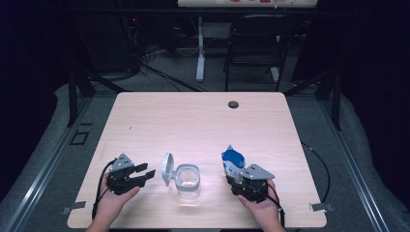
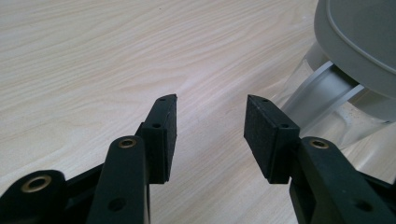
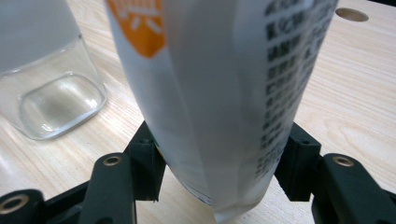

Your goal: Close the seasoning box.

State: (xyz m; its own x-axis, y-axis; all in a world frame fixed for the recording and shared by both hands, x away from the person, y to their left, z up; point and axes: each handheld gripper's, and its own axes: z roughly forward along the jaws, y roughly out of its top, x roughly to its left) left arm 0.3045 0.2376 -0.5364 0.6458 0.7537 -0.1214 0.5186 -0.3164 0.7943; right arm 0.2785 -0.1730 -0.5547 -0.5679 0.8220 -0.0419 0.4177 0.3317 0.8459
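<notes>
Right hand-held gripper [image 1: 238, 180]: clamped on upright blue-white pouch [image 1: 233, 163], near the desk's [image 1: 193, 116] front edge. Open-lidded glass jar [image 1: 187, 180] stands just left of it. Left hand-held gripper [image 1: 144, 174]: jaws wide, empty, beside jar lid [image 1: 167, 168].

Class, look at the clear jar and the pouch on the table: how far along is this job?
Done: the jar stands with its lid flipped open. In hand: the right gripper clamps the blue-and-white pouch upright beside the jar. The left gripper waits open by the lid. Left: the jar looks empty, so probably tipping the pouch's contents in.
</notes>
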